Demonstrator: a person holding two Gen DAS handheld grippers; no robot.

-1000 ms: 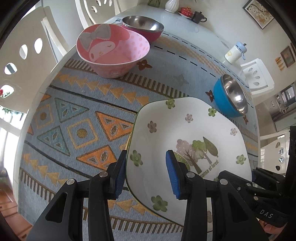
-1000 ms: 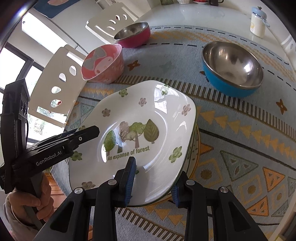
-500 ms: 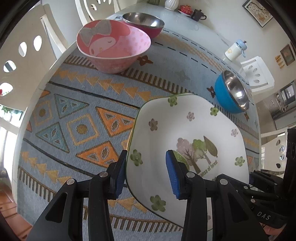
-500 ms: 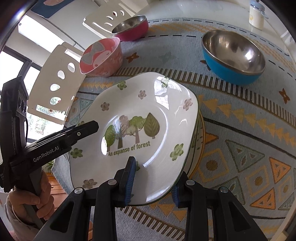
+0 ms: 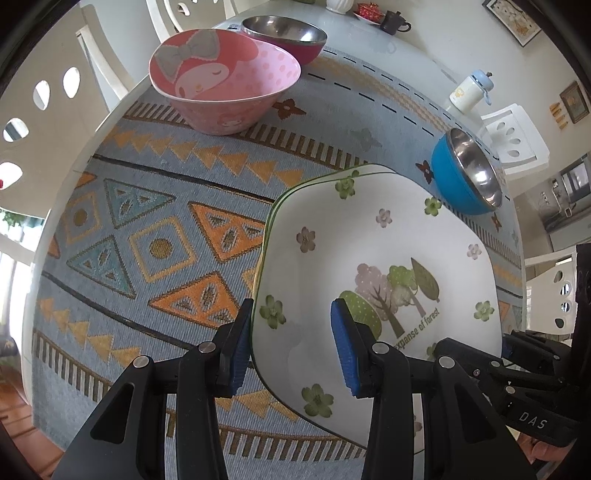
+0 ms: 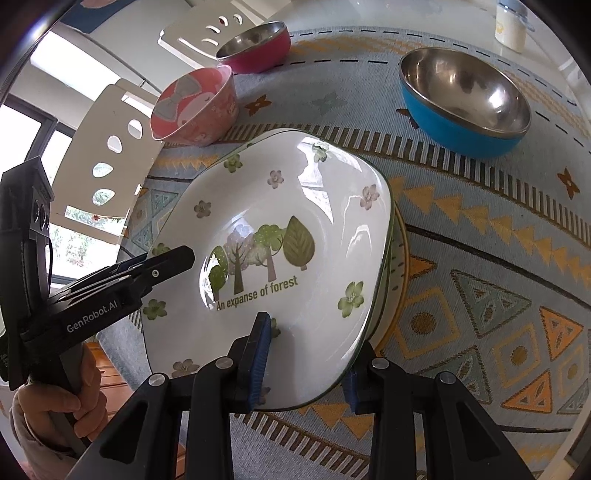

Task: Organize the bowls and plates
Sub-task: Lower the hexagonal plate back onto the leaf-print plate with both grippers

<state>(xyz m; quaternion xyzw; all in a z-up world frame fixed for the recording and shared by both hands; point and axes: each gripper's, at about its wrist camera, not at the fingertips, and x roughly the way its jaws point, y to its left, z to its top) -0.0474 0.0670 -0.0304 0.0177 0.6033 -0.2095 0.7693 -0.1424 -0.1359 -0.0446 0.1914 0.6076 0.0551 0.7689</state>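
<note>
A white square plate with a forest print (image 5: pixel 373 258) (image 6: pixel 280 236) is held over another plate, whose rim (image 6: pixel 400 266) shows under its right side. My left gripper (image 5: pixel 291 343) straddles the forest plate's left edge, one blue pad above and one below. My right gripper (image 6: pixel 306 358) straddles its near right corner the same way. Both grip the forest plate's rim. A pink cartoon bowl (image 5: pixel 221 81) (image 6: pixel 195 107), a magenta steel bowl (image 5: pixel 284 35) (image 6: pixel 255 44) and a blue steel bowl (image 5: pixel 469 173) (image 6: pixel 465 99) stand farther back on the cloth.
A patterned blue-grey tablecloth (image 5: pixel 147 221) covers the table. A small white bottle (image 5: pixel 471 90) and a dark cup (image 5: pixel 395 26) stand at the far edge. White chairs (image 6: pixel 107 155) ring the table.
Both grippers and the forest plate have moved forward across the table; the bowls look closer. The grip on the plate is unchanged.
</note>
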